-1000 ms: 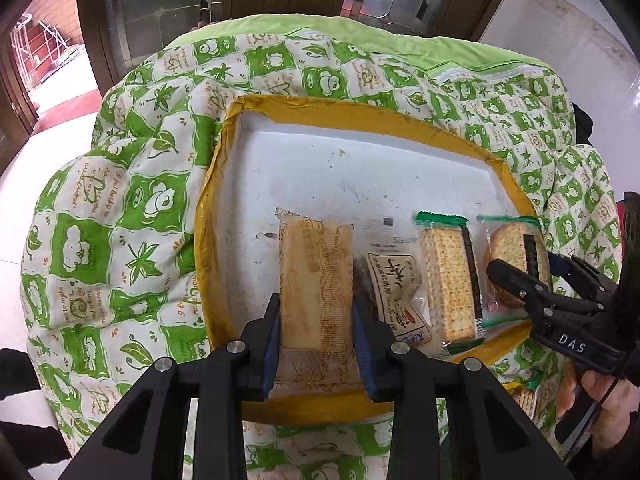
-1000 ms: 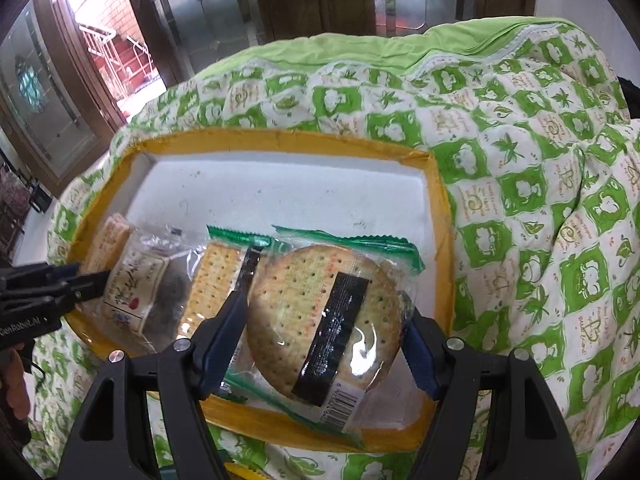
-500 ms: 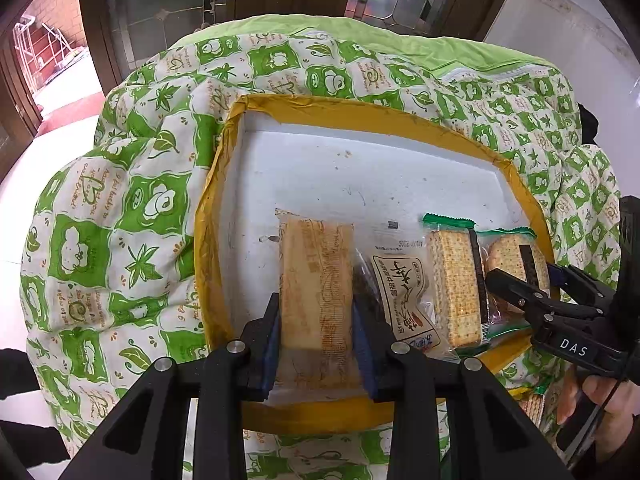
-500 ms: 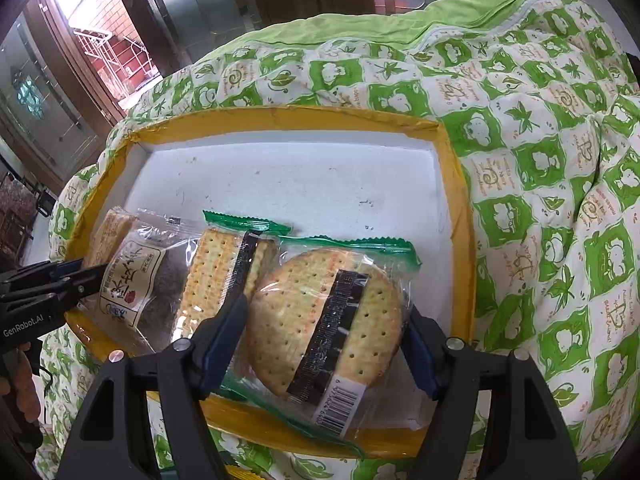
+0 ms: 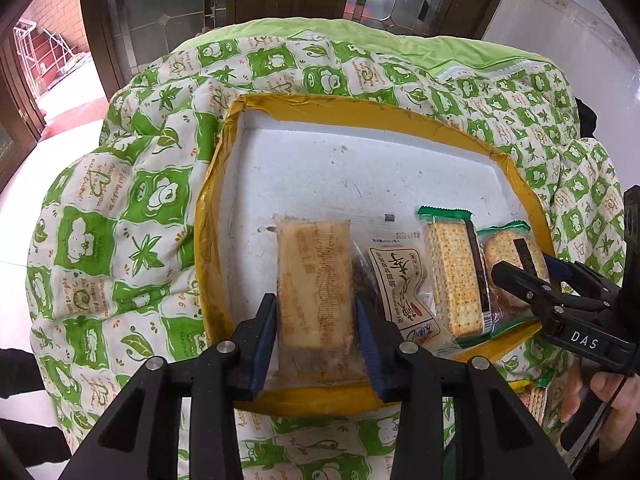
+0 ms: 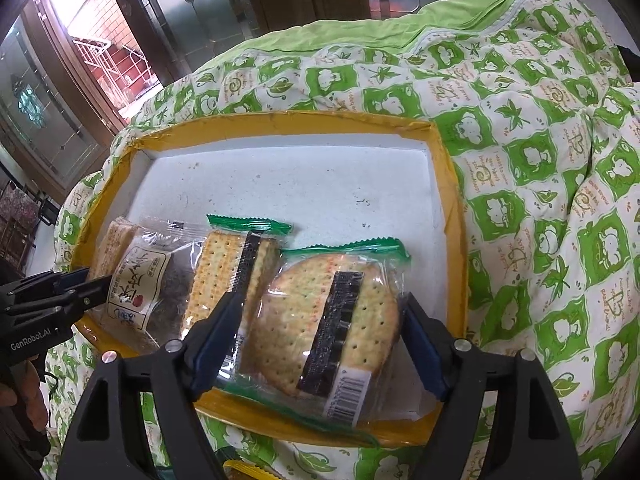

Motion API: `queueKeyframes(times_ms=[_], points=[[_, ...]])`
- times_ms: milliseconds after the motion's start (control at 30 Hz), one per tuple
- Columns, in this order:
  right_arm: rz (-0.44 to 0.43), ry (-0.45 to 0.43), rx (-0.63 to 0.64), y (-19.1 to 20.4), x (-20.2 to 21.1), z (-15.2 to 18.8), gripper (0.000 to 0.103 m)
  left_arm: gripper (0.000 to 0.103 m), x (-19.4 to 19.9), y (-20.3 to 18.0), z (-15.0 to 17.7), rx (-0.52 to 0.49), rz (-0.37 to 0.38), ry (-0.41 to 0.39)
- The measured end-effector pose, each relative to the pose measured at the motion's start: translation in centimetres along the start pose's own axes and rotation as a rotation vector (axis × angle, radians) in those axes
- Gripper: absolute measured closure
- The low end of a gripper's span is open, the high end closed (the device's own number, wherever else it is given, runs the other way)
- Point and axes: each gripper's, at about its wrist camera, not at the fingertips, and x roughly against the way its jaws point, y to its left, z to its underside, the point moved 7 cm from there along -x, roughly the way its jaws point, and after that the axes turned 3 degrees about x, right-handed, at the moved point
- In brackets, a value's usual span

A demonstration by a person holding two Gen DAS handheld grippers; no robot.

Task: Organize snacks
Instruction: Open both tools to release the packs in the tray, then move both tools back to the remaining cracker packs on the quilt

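Note:
A white tray with a yellow rim lies on a green-and-white quilt. Four snack packs lie in a row along its near edge: a brown bar pack, a clear pack with a printed label, a square cracker pack and a round cracker pack. My left gripper is shut on the brown bar pack. My right gripper has a finger on each side of the round cracker pack, with a small gap on the right.
The quilt covers a rounded mound and falls away on all sides. Another snack pack lies on the quilt below the tray's near right corner. Glass doors stand behind. The far half of the tray is bare.
Both grippers have pulled back slightly toward the tray's near edge. The round cracker pack has slid toward the near rim with the right gripper; the brown bar moved little.

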Motion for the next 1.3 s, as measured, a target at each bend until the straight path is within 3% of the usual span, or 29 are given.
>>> queueKeyframes(times_ms=[133, 333, 467, 900, 967, 1067, 1300], points=[[-0.012, -0.023, -0.024, -0.3, 1.0, 0.2, 0.022, 0.048, 0.7, 0.0, 0.2, -0.008, -0.006, -0.015], [-0.017, -0.067, -0.047, -0.4, 2.6, 0.6, 0.017, 0.046, 1.6, -0.1, 0.7, -0.012, -0.005, -0.033], [-0.017, -0.1, -0.051, -0.3, 3.9, 0.9, 0.017, 0.028, 2.8, -0.4, 1.1, -0.01, -0.004, -0.066], [-0.05, -0.142, -0.105, -0.3, 7.0, 3.7, 0.015, 0.027, 6.5, 0.1, 4.6, 0.008, -0.01, -0.123], [-0.053, -0.142, -0.107, -0.2, 7.3, 4.3, 0.013, 0.023, 6.9, 0.4, 5.7, 0.02, -0.009, -0.127], [-0.062, -0.141, -0.115, 0.1, 7.9, 5.4, 0.01, 0.018, 6.8, 0.5, 7.1, 0.042, -0.003, -0.124], [-0.074, -0.116, -0.093, 1.4, 8.3, 7.8, 0.01, 0.018, 6.2, 0.2, 9.7, 0.038, -0.023, -0.104]])
